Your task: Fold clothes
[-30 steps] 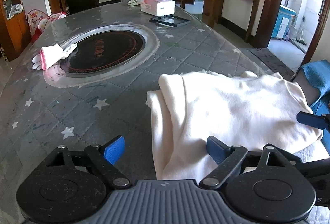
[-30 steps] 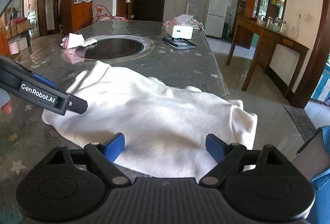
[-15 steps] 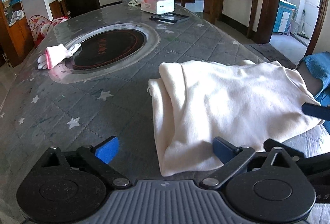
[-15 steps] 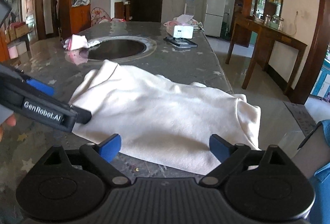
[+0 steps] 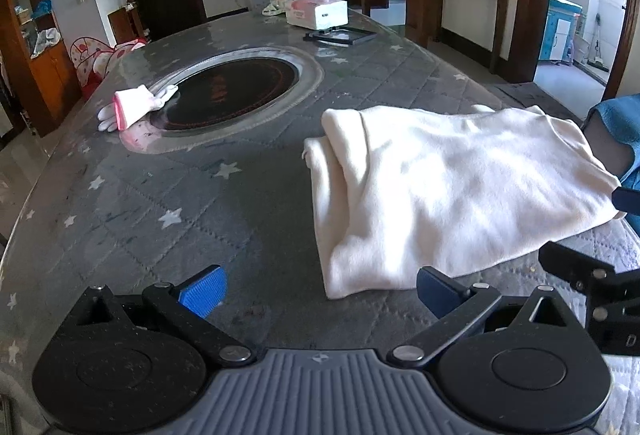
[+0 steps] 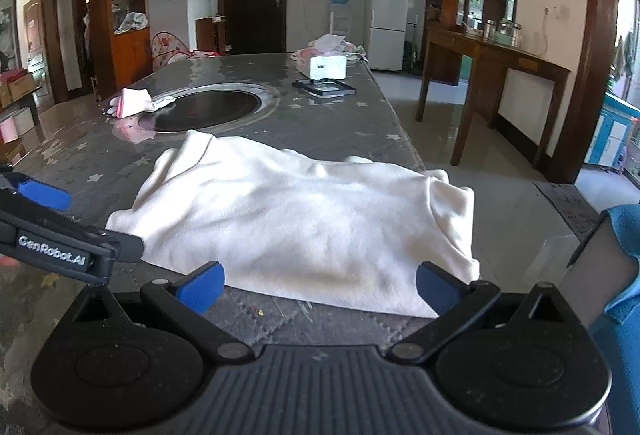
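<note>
A cream garment (image 5: 440, 179), folded into a loose rectangle, lies flat near the front right edge of the grey star-patterned table (image 5: 192, 219). My left gripper (image 5: 320, 291) is open just short of the garment's near left corner and holds nothing. In the right wrist view the same garment (image 6: 304, 211) spreads in front of my right gripper (image 6: 319, 285). Its jaws are opening, and their blue pads stand at the cloth's near hem without pressing on it. No cloth is pinched in either gripper.
A round dark hob (image 5: 228, 95) is set into the table's middle, with white and pink gloves (image 5: 132, 107) at its left rim. A tissue box (image 5: 318, 11) and a black tray (image 5: 340, 35) sit at the far end. A blue sleeve (image 5: 616, 119) is at the right edge.
Both grippers have drawn back from the garment and their jaws have widened. The cloth that lay between the fingers now lies just beyond the tips, flat on the table.
</note>
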Tool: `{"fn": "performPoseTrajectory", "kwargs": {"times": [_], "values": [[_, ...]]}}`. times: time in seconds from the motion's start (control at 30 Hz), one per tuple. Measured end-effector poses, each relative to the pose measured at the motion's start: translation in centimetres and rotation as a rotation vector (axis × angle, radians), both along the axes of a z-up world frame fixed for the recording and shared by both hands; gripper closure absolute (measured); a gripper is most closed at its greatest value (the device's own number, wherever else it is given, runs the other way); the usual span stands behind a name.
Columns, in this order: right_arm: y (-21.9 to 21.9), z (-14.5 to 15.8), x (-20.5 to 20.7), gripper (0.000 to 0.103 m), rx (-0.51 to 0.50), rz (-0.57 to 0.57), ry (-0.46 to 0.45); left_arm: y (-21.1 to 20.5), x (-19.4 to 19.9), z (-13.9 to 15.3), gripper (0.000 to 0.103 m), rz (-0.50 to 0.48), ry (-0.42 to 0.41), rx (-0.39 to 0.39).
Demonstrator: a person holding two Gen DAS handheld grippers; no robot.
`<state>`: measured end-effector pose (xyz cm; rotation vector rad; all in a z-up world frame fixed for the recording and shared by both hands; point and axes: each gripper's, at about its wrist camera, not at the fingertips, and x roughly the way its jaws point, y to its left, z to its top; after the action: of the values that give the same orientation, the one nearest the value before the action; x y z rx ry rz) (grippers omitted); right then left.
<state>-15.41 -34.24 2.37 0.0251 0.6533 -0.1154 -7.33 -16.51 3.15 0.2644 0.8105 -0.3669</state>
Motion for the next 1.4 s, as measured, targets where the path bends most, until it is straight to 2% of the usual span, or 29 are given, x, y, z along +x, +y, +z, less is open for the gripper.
{"fn": "performPoseTrajectory", "kwargs": {"times": [0.3,1.4], "values": [[0.3,-0.1,-1.0,0.0,0.007,-0.043,0.012,1.0,-1.6,0.4,0.0,0.017,-0.009,-0.011],[3.5,1.6,-5.0,0.0,-0.007,-0.028,-0.038,3.3,-7.2,1.4,0.0,0.064,-0.065,-0.012]]}}
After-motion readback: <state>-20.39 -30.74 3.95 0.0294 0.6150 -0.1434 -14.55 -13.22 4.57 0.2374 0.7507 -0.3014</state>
